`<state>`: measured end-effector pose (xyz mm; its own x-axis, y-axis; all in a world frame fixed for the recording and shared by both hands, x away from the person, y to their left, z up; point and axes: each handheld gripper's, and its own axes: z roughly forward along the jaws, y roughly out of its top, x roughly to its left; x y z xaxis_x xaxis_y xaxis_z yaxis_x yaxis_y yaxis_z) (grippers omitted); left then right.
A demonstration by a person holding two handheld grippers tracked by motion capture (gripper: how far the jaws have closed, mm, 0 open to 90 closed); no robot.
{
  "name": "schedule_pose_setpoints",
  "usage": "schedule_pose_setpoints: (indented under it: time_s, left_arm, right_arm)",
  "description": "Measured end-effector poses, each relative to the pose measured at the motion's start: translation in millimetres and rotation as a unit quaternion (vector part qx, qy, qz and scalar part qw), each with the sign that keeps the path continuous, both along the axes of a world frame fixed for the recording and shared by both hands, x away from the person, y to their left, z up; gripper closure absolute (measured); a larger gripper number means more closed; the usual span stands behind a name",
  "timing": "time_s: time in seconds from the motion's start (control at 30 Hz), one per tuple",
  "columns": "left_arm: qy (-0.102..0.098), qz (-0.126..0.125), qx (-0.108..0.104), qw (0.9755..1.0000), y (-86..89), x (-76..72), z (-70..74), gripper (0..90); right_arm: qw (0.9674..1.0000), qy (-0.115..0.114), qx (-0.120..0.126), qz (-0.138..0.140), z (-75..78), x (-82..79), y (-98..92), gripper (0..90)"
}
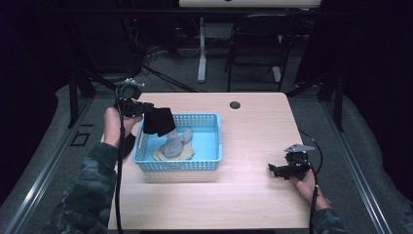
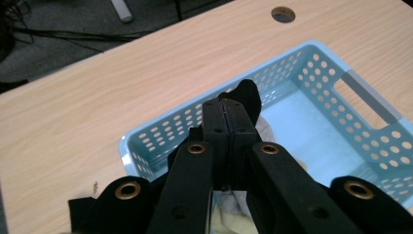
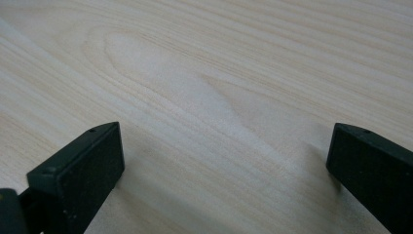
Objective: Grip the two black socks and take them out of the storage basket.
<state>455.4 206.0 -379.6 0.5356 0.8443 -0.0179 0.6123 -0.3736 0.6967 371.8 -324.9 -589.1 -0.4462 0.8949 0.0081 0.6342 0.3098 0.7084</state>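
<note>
The left gripper, clamped on a black sock, holds it dangling above the blue basket's left end; the right gripper rests wide apart, well right.

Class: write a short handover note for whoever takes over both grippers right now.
Left gripper: shut on a black sock, held over the left end of the blue basket.
Right gripper: open, holding nothing, low over the table right of the basket.
In the basket: a grey sock and a yellowish cloth.
Done: black sock gripped.
Left, probably: move it in or out; I cannot tell which.
</note>
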Motion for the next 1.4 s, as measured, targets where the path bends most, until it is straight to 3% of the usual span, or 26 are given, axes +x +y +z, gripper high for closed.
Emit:
schedule_pose_setpoints:
  time_s: [0.4,0.63,0.83,1.1,1.4]
  left_arm:
    - [-0.031,0.008,-0.003,0.9995,15.2,-9.3,39.6,89.7]
    - [-0.055,0.033,-0.008,0.9979,39.9,-20.6,61.2,89.6]
    - [-0.062,0.059,0.003,0.9963,64.3,-28.8,68.3,89.6]
    - [-0.057,0.098,0.01,0.9935,94.2,-36.3,57.7,89.7]
    - [-0.024,0.134,0.016,0.9905,120.6,-37.5,19.7,89.6]
  right_arm:
    - [1.0,0.0,0.0,0.0,0.0,0.0,0.0,0.0]
    - [1.0,0.0,0.0,0.0,0.0,0.0,0.0,0.0]
    - [1.0,0.0,0.0,-0.001,0.0,0.0,0.1,0.0]
    - [1.0,0.0,0.0,-0.001,0.0,0.0,0.1,0.0]
    - [1.0,0.0,0.0,0.0,0.0,0.0,0.0,0.0]
